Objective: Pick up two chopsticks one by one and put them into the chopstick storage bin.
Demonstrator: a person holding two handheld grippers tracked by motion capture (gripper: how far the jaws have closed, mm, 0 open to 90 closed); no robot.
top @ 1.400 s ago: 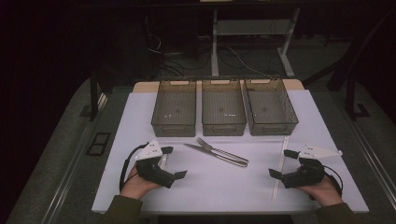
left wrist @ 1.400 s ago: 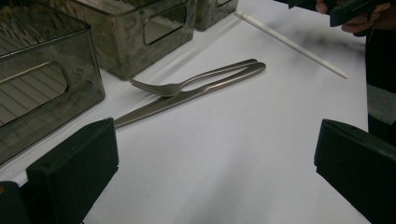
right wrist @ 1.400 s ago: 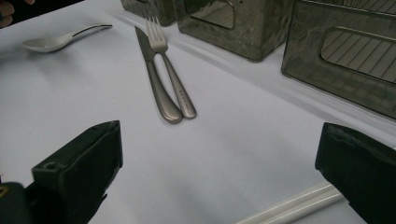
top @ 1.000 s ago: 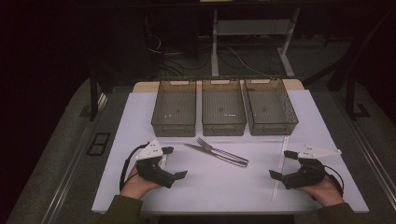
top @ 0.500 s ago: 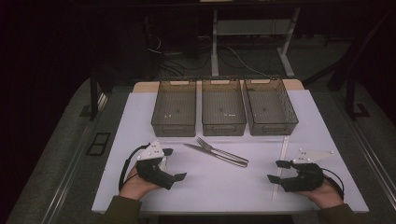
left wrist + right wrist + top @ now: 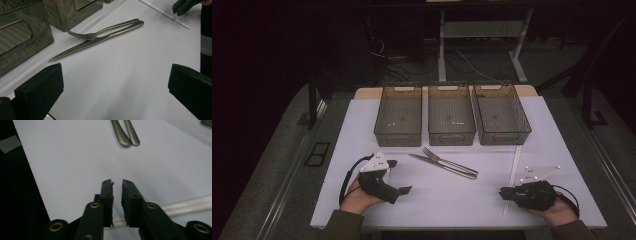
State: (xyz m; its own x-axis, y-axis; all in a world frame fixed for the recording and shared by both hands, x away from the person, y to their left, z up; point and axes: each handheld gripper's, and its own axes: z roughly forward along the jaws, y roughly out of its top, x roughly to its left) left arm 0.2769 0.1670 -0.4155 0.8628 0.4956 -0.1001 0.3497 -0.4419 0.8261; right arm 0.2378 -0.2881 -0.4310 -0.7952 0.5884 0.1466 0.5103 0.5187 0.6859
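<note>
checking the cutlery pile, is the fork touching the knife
Touching. The left gripper view shows the fork lying across the knife, its neck resting on the blade with no gap, and the two handles side by side.
</note>
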